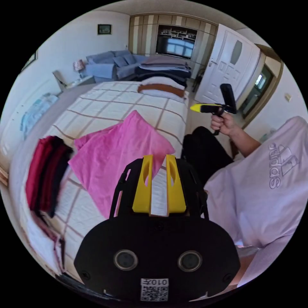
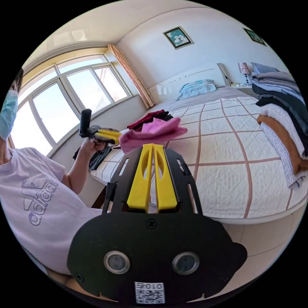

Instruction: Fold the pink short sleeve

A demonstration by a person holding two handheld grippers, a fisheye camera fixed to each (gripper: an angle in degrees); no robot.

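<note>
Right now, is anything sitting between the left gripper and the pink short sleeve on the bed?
Nothing visible does. The left gripper hangs just off the near edge of the pink short sleeve, which lies spread on the bed. The red and dark clothes pile sits off to one side.

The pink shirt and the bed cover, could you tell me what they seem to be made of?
The pink shirt looks like soft matte knit, perhaps cotton: it drapes in limp folds. The bed cover looks like quilted padded fabric, with stitched diamonds and a faint sheen.
</note>
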